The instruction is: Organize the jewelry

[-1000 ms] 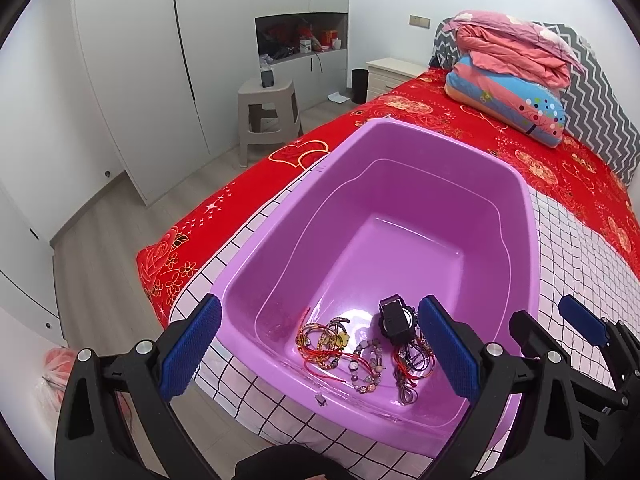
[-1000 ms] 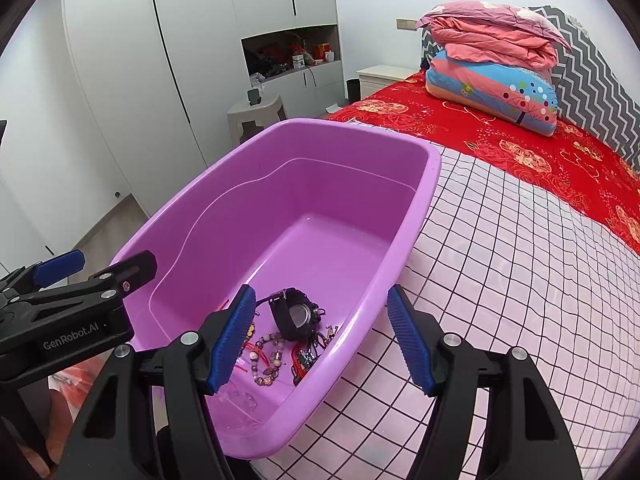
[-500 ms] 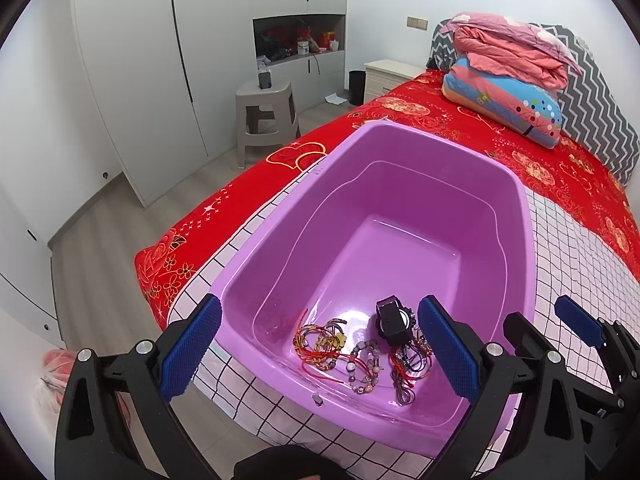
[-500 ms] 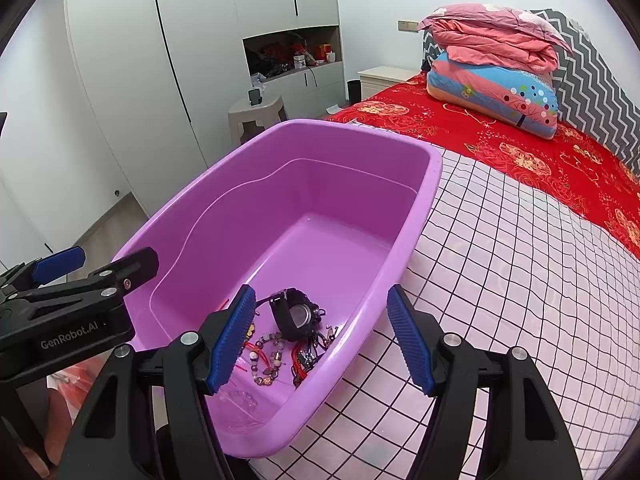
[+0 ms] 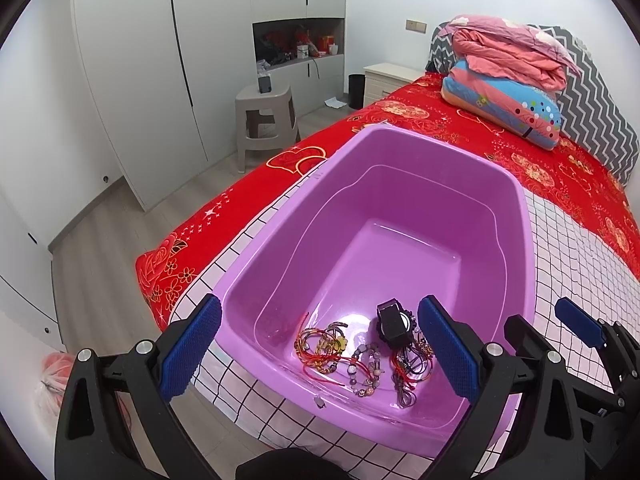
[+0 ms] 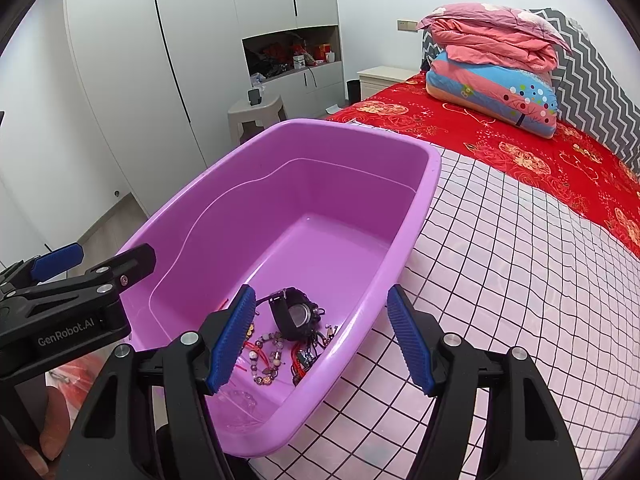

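Left wrist view shows a big bed (image 5: 560, 184) with a red cover and a pink checked sheet (image 5: 568, 280) on the near part. A folded stack of quilts (image 5: 508, 80) sits at the far end by the zigzag headboard. White closets (image 5: 152, 80) stand along the wall, with a gray stool (image 5: 266, 120) in front of them and a small white nightstand (image 5: 390, 80) by the bed.

A purple tub (image 5: 516, 240) rests on the checked sheet near the edge of the bed. The jewelry is all in the near end of the tub, on its floor. A black watch (image 5: 394, 324) lies there, tilted up a bit. Just beside it is a beaded bracelet (image 5: 366, 364), a bunch of red string bracelets (image 5: 320, 344) on its left, and a clump of dark and red cords (image 5: 412, 364) under the watch. They touch each other in one loose pile.

The left gripper (image 5: 320, 348) hangs above the near end of the tub. Its blue fingers (image 5: 192, 348) are spread wide apart and hold nothing. The right gripper (image 6: 320, 338) is next to it, over the tub's right rim. Its fingers (image 6: 234, 336) are wide open too, with nothing in them
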Tool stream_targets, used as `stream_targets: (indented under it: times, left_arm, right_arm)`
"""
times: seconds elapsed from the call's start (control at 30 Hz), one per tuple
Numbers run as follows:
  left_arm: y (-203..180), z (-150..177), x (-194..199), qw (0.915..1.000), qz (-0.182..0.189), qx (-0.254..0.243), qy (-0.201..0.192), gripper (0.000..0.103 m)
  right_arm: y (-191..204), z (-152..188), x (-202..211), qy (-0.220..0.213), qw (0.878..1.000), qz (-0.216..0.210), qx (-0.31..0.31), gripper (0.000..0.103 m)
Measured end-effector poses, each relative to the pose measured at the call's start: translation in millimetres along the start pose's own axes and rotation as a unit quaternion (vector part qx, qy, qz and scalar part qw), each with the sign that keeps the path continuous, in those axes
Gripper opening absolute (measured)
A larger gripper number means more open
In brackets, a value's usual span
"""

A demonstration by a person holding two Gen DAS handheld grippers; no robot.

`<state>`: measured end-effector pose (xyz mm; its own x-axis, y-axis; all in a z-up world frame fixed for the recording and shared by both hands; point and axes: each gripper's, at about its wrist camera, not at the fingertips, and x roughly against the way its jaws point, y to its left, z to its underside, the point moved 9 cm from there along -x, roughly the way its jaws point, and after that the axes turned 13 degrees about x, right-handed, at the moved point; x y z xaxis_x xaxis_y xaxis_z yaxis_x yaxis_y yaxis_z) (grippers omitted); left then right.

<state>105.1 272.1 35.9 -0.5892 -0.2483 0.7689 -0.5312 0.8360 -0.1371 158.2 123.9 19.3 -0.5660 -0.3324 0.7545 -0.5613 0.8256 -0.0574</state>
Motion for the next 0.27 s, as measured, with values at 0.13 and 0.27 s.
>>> stream_targets:
  times: [0.13,0.27]
  left_arm:
    - [2.9,1.0,-3.0,1.0,-0.004,0.005,0.007,0.097]
    - [3.7,2.7,-4.8,0.9999,-0.005,0.006,0.011,0.097]
  right_arm:
    - [0.0,-0.2,0.1,-0.001,1.0,0.0,-0.001,0.065]
    - [-0.1,0.2,0.1,0.0,1.0,0.001,-0.001,0.065]
